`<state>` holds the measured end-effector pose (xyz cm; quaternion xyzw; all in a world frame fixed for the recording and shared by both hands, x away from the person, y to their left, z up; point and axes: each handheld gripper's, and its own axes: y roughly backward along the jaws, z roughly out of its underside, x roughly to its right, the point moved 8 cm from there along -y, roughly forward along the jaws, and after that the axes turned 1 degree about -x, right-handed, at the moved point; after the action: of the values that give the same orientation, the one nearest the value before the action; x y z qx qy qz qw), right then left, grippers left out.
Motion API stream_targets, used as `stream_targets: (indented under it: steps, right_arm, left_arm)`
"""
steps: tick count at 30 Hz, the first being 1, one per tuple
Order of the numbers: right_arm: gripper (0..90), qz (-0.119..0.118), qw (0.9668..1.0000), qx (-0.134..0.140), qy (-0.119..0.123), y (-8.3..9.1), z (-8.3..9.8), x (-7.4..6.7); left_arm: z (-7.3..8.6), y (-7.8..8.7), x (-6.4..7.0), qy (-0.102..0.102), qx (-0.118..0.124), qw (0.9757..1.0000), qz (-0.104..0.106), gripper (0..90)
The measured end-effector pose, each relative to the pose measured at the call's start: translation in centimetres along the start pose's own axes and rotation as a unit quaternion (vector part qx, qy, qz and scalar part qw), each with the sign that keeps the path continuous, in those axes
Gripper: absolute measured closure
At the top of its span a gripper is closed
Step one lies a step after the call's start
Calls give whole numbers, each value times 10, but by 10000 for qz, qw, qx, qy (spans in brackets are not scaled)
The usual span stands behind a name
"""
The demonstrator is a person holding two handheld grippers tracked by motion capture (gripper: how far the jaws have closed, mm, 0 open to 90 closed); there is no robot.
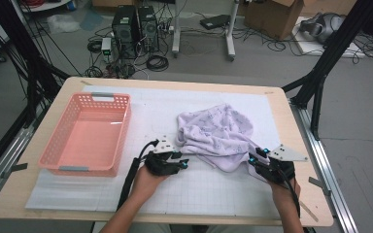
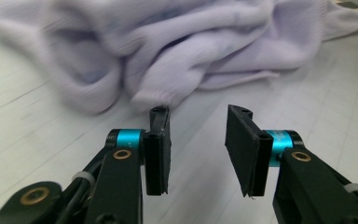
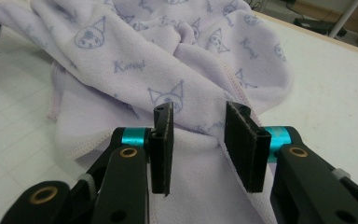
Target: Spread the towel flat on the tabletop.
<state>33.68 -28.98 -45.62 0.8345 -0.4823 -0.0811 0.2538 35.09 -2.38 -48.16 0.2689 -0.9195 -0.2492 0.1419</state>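
Observation:
A crumpled lilac cloth printed with small cartoon faces lies right of the table's middle. My left gripper sits low at the cloth's left edge. In the left gripper view its jaws stand apart with bare mat between them, and a rolled fold of the cloth lies just beyond the tips. My right gripper is at the cloth's near right corner. In the right gripper view its jaws stand apart over a ridge of the cloth, and the pads do not press on it.
A pink plastic basket stands empty on the left of the white gridded mat. The wooden table ends close to the right of my right hand. Computers, cables and boxes lie on the floor beyond the table.

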Motion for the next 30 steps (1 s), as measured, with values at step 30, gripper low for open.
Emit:
stream_targets:
  steps: [30]
  right_arm:
    - [616,-31,9998,-20,-171,6,8,1]
  left_arm:
    - [-1,-30,25,-455,-660,9965,243,856]
